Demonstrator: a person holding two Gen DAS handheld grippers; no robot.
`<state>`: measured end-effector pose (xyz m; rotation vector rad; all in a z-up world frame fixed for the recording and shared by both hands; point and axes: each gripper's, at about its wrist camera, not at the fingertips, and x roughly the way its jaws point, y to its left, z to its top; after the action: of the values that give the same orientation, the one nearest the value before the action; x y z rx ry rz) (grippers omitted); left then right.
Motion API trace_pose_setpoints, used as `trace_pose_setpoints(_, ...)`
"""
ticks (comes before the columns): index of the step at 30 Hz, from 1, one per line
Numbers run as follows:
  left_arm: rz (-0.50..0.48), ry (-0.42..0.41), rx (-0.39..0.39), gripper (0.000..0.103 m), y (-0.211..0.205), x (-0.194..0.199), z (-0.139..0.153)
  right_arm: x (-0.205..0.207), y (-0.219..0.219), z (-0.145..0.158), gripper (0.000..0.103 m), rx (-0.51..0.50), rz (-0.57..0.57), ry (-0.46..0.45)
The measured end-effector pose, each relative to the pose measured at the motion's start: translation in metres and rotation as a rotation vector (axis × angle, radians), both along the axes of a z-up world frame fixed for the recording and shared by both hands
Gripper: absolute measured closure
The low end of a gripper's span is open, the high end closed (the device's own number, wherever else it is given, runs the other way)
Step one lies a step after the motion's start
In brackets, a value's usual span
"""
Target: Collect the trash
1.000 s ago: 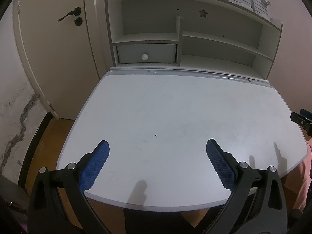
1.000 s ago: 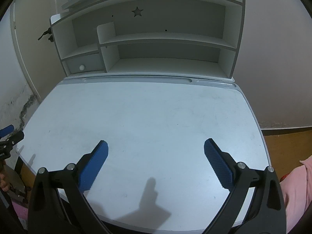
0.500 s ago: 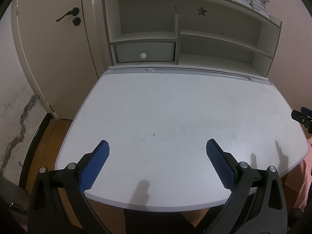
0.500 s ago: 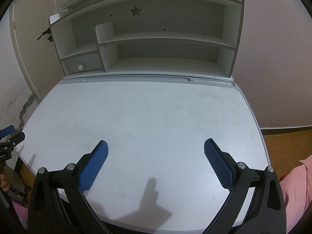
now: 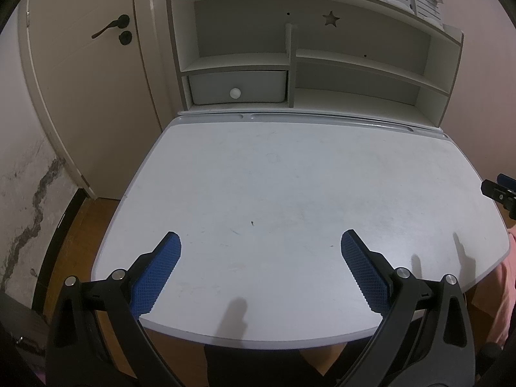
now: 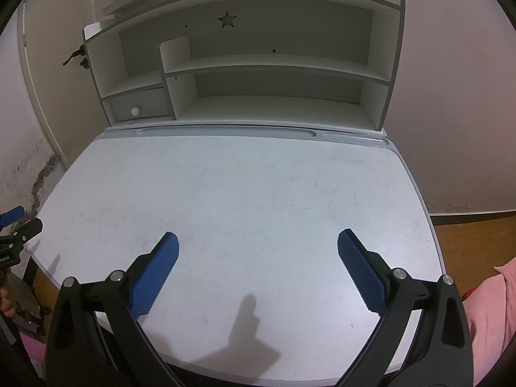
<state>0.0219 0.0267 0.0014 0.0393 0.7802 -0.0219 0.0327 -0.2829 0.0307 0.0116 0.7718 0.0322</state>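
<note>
A pale grey desk (image 5: 290,177) fills both views, and I see no trash on its top apart from a tiny dark speck (image 5: 252,223). My left gripper (image 5: 260,245) is open and empty over the desk's near edge. My right gripper (image 6: 257,245) is open and empty over the near right part of the desk (image 6: 245,193). The right gripper's tip shows at the right edge of the left wrist view (image 5: 500,192). The left gripper's tip shows at the left edge of the right wrist view (image 6: 19,225).
A white shelf unit (image 5: 306,61) with a small drawer (image 5: 237,88) stands at the desk's back. A door (image 5: 90,74) and a stained wall (image 5: 22,193) are to the left. Wooden floor (image 6: 474,229) lies to the right.
Both grippers have drifted slightly, with the desk and shelf shifting a little in view. Both stay open and empty.
</note>
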Motion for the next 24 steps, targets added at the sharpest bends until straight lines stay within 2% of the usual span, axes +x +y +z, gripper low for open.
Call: trace_pose_setpoints(24, 0.010, 0.003, -0.001, 0.006, -0.0015, -0.0016, 0.0011, -0.0013, 0.0012, 0.0015, 0.007, 0.000, 0.000, -0.004)
